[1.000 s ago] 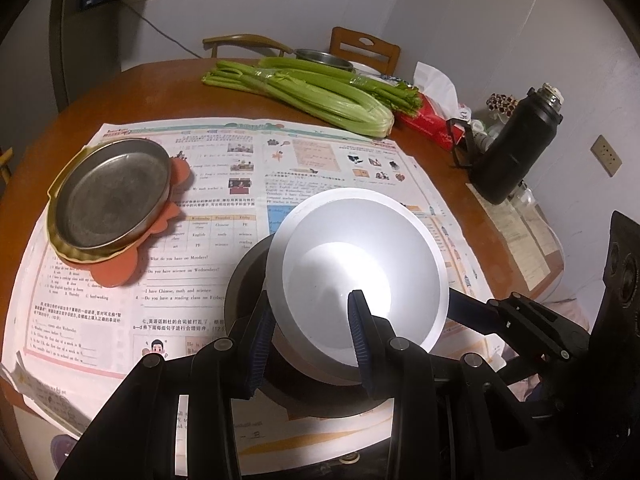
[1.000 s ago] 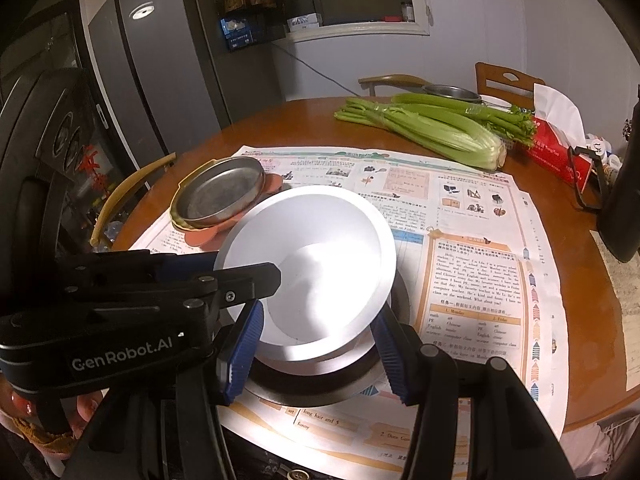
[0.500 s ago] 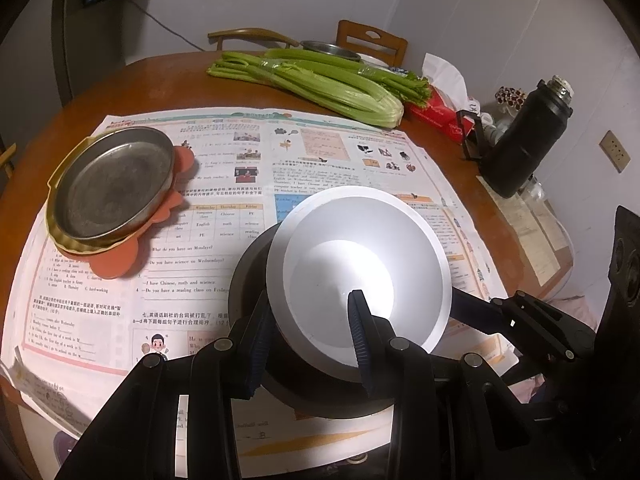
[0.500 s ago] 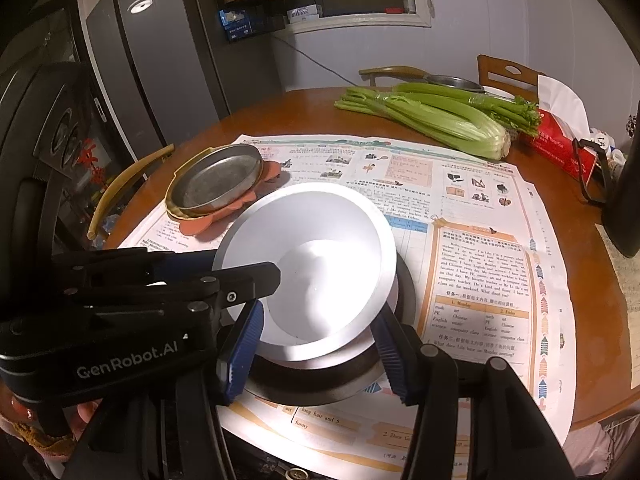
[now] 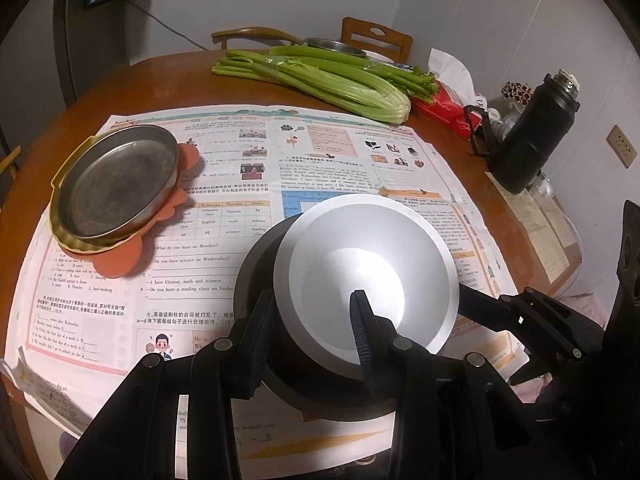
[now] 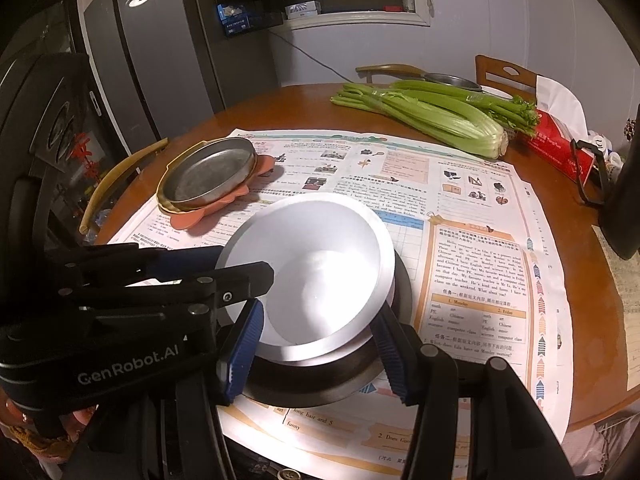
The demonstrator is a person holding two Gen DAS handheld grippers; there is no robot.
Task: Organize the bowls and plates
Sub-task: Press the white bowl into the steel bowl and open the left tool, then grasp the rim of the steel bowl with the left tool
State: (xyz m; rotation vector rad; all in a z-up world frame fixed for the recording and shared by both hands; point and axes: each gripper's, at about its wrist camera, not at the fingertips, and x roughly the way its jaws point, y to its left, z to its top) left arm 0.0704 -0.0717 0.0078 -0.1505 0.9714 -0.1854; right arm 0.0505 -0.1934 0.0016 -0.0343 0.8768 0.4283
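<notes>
- Two grippers are meeting at the white bowl (image 5: 366, 276), which is sitting tilted in a dark bowl (image 5: 256, 276) on the newspaper (image 5: 320, 152).
- Our left gripper (image 5: 308, 328) is pinching the white bowl's near rim, one finger inside, one outside.
- Our right gripper (image 6: 316, 344) is spread wide, fingers flanking both bowls; we cannot tell whether they are touching.
- We are seeing the plate stack (image 5: 116, 184) lying left and farther off, nearer our left hand.
- Our grippers are hiding the dark bowl's near wall.
</notes>
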